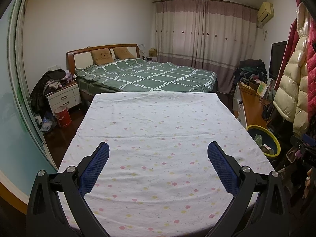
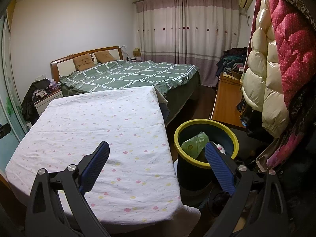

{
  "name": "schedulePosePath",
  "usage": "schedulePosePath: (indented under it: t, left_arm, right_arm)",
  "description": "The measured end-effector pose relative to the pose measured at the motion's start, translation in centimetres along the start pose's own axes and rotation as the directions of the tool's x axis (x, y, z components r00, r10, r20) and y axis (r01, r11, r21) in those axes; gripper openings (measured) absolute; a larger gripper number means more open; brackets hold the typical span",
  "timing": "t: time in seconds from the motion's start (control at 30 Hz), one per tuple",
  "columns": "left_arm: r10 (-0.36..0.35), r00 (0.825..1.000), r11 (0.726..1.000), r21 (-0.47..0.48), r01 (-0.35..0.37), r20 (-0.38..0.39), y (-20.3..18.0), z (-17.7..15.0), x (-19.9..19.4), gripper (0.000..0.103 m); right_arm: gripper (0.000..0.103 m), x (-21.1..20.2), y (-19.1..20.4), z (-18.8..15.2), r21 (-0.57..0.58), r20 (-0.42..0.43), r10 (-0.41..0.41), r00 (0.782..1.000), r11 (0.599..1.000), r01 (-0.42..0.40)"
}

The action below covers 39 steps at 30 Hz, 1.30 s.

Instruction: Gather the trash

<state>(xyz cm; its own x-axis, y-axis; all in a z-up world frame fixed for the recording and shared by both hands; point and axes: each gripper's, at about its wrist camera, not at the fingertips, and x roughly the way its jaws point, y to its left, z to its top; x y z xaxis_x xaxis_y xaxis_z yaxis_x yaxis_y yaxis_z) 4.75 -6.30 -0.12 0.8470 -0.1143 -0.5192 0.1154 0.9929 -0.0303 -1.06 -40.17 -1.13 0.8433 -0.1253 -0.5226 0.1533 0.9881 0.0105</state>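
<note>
A dark trash bin with a yellow-green rim (image 2: 205, 122) stands on the floor right of the cloth-covered table (image 2: 94, 122). Inside it lie a crumpled green wrapper (image 2: 194, 143) and a white scrap (image 2: 220, 148). My right gripper (image 2: 157, 146) is open, its left finger over the table's right edge and its right finger in front of the bin. Nothing is between its blue pads. My left gripper (image 1: 158, 147) is open above the table (image 1: 158, 118), empty. The left wrist view shows the bin (image 1: 265, 136) at the table's right side, with the green wrapper (image 1: 257, 139) in it.
A bed with a green checked quilt (image 1: 146, 75) lies beyond the table. A white nightstand (image 1: 63, 96) and a red bucket (image 1: 62, 116) stand at left. A wooden desk (image 2: 225, 102) and hanging puffy coats (image 2: 276, 69) crowd the right side.
</note>
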Motion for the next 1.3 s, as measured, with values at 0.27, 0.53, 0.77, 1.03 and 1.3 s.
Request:
schedulePosePath:
  t: [0.27, 0.53, 0.77, 1.03, 1.3]
  left_arm:
    - [-0.003, 1.0, 1.0, 0.001, 0.003, -0.004, 0.1, -0.17, 0.16, 0.098]
    - [-0.005, 1.0, 1.0, 0.001, 0.005, -0.007, 0.03, -0.28, 0.36, 0.098]
    - [-0.006, 1.0, 1.0, 0.003, 0.006, -0.013, -0.35, -0.53, 0.67, 0.098]
    - [-0.006, 1.0, 1.0, 0.002, 0.006, -0.012, -0.26, -0.45, 0.62, 0.098]
    - [-0.005, 1.0, 1.0, 0.004, 0.006, -0.015, -0.57, -0.74, 0.79, 0.098]
  right_arm:
    - [0.092, 0.04, -0.01, 0.01, -0.001, -0.001, 0.001, 1.0, 1.0, -0.001]
    - [0.093, 0.05, 0.02, -0.04, 0.0, -0.002, 0.002, 1.0, 1.0, -0.002]
    - [0.093, 0.08, 0.1, -0.1, 0.001, -0.002, -0.001, 1.0, 1.0, 0.001]
    - [0.092, 0.16, 0.04, -0.12, 0.002, -0.003, 0.002, 1.0, 1.0, -0.002]
    - [0.092, 0.22, 0.11, -0.21, 0.003, -0.005, 0.003, 1.0, 1.0, -0.003]
